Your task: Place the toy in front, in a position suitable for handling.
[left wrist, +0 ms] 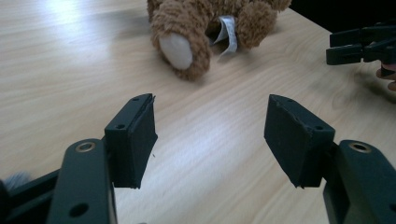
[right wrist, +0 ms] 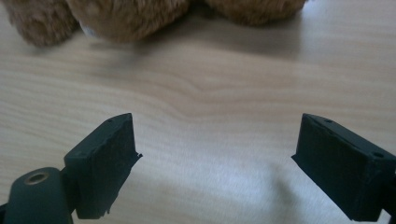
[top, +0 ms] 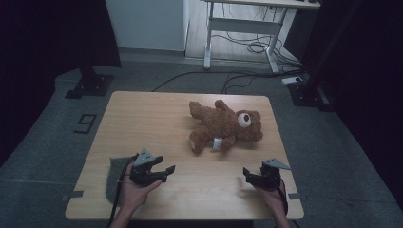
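High view shows us a brown teddy bear (top: 223, 126) lying on its back toward the far right part of the wooden table (top: 142, 118), with our left gripper (top: 164, 172) near the front edge at the left and our right gripper (top: 247, 175) near the front right corner, both well apart from the toy. We see both sets of jaws standing open with nothing between them. Beside our left hand (top: 133, 192), a grey furry patch (top: 113, 175) lies at the table's front left edge.

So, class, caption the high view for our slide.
Teddy bear lying on the table, two open grippers, left and right, waiting in front.
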Demonstrator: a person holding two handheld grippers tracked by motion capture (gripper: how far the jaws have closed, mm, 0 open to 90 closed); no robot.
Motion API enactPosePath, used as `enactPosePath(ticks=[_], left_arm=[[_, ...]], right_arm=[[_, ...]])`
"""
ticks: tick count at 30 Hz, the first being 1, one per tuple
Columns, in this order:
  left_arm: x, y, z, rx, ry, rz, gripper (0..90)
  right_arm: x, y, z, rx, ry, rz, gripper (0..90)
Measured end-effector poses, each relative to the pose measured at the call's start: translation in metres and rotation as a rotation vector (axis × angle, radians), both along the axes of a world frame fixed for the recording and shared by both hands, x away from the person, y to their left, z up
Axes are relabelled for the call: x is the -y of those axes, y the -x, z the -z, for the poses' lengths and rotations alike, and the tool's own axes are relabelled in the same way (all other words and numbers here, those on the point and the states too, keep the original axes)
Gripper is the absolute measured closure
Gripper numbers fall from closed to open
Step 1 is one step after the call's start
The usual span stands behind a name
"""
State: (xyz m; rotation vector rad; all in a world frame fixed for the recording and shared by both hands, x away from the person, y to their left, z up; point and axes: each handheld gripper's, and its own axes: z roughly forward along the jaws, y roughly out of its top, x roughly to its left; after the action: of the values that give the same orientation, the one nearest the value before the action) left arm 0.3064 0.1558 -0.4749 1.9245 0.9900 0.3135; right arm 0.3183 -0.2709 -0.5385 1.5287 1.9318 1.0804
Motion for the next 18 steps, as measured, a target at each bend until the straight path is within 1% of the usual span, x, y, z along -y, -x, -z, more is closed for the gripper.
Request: enactPosePath(ticks=[2,3,4,6,7,8,9,10,11,12,13,14,15,16,17,18], left_arm=[[0.007,-0.009,0.0,-0.013,0.001,0.008,32.8],[0.007,-0.009,0.0,-0.013,0.001,0.008,32.3],[0.015,-0.017,0.001,-0.021,-0.007,0.015,31.8],[0.023,-0.026,0.001,-0.028,-0.013,0.019,31.1],[0.023,-0.026,0.001,-0.028,-0.013,0.019,30.9],[0.03,-0.034,0.002,-0.03,-0.018,0.019,30.9],[0.03,-0.034,0.002,-0.03,-0.018,0.019,30.8],[0.037,-0.043,0.002,-0.033,-0.017,0.02,30.6],[0.037,-0.043,0.002,-0.033,-0.017,0.02,30.3],[0.045,-0.052,0.002,-0.022,-0.038,0.029,29.6],[0.045,-0.052,0.002,-0.022,-0.038,0.029,29.1],[0.053,-0.063,0.003,-0.026,-0.051,0.042,28.3],[0.053,-0.063,0.003,-0.026,-0.051,0.042,27.5],[0.062,-0.074,0.004,-0.027,-0.067,0.043,26.6],[0.062,-0.074,0.004,-0.027,-0.067,0.043,26.3],[0.07,-0.084,0.006,-0.032,-0.074,0.041,25.5]], right_arm=[[0.002,-0.003,-0.003,0.012,-0.008,-0.003,12.2],[0.002,-0.003,-0.003,0.012,-0.008,-0.003,12.2],[0.002,-0.006,-0.006,0.026,-0.014,-0.002,12.8],[0.002,-0.01,-0.008,0.031,-0.022,-0.004,13.0],[0.001,-0.013,-0.009,0.034,-0.023,-0.006,13.2],[-0.001,-0.015,-0.01,0.037,-0.02,-0.011,13.3],[-0.001,-0.015,-0.01,0.037,-0.02,-0.011,13.3],[-0.006,-0.021,-0.013,0.033,-0.009,-0.021,13.3],[-0.009,-0.023,-0.015,0.033,-0.007,-0.031,13.3],[-0.013,-0.026,-0.017,0.035,-0.006,-0.041,13.4],[-0.013,-0.026,-0.017,0.035,-0.006,-0.041,13.4],[-0.023,-0.032,-0.023,0.042,-0.012,-0.062,13.4],[-0.023,-0.032,-0.023,0.042,-0.012,-0.062,13.4],[-0.031,-0.038,-0.028,0.053,-0.01,-0.078,13.6],[-0.036,-0.041,-0.03,0.057,-0.012,-0.087,13.7],[-0.04,-0.045,-0.032,0.057,-0.013,-0.095,13.7]])
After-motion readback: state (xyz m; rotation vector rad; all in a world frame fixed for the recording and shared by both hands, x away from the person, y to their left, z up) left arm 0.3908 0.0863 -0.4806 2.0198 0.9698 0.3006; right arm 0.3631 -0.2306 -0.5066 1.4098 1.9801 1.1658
